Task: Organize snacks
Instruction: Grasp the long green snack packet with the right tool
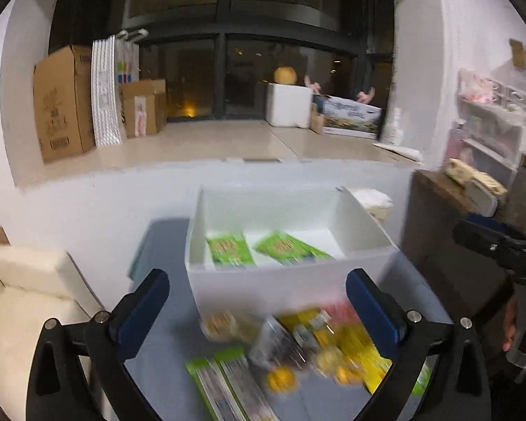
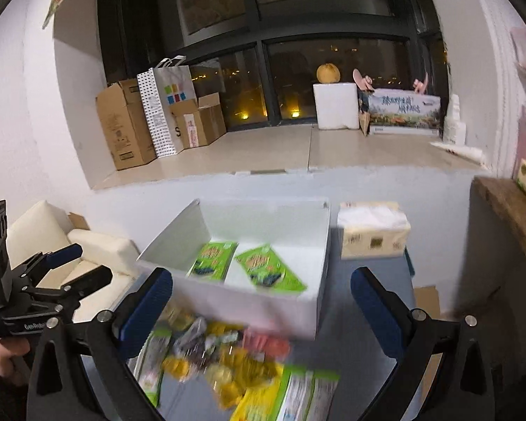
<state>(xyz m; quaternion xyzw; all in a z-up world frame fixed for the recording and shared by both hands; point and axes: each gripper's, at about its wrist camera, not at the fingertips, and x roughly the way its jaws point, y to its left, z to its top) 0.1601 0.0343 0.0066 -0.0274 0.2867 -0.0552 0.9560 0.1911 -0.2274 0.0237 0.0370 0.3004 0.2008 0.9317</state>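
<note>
A white box (image 1: 291, 291) stands on the blue-grey table (image 1: 164, 368) with two green snack packets (image 1: 231, 251) lying flat inside; it also shows in the right wrist view (image 2: 263, 308). A blurred pile of loose snacks (image 1: 315, 347), yellow, green, pink and dark packets, lies in front of the box, also in the right wrist view (image 2: 228, 361). My left gripper (image 1: 259, 301) is open and empty above the pile. My right gripper (image 2: 263, 301) is open and empty above the pile, near the box's front wall. The left gripper shows at the left of the right wrist view (image 2: 70, 266).
A tissue pack (image 2: 371, 235) sits right of the box. A cream sofa (image 1: 24, 301) stands to the left. A wooden shelf (image 2: 508, 210) is at the right. Cardboard boxes (image 2: 126, 129) and a white foam box (image 2: 336, 105) stand on the window ledge behind.
</note>
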